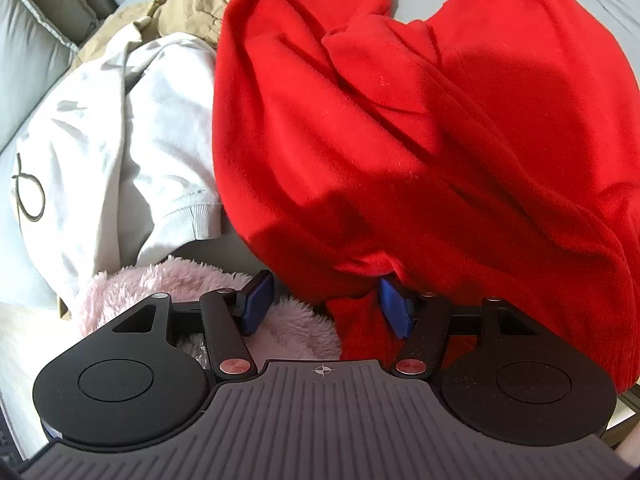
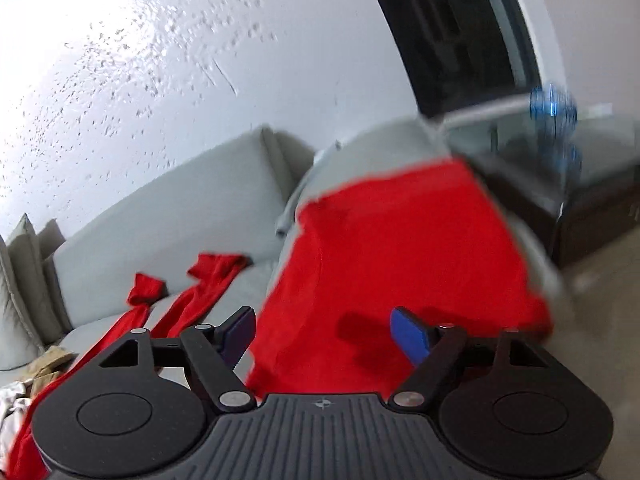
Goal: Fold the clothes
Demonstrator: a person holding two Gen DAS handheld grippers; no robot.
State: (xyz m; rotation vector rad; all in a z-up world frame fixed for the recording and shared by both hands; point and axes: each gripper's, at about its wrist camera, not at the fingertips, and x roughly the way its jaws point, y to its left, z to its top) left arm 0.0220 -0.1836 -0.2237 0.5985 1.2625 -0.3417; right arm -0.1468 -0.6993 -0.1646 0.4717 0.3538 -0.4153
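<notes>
A large red fleece garment [image 1: 400, 120] lies spread over the grey sofa and fills most of the left wrist view. My left gripper [image 1: 326, 306] points down at its near hem, open; the hem hangs by the right pad [image 1: 394, 308] and nothing is pinched. In the blurred right wrist view the red garment [image 2: 400, 240] drapes over a grey cushion, and two red strips [image 2: 208, 280] trail across the seat. My right gripper [image 2: 323, 336] hovers over the cloth, jaws wide and holding nothing.
Left of the red garment lie a white sweatshirt [image 1: 112, 152], a pink fluffy garment [image 1: 180, 284] and a beige garment [image 1: 188, 8]. The sofa back [image 2: 160, 220] stands against a white wall. A dark low table [image 2: 592, 216] stands at the right.
</notes>
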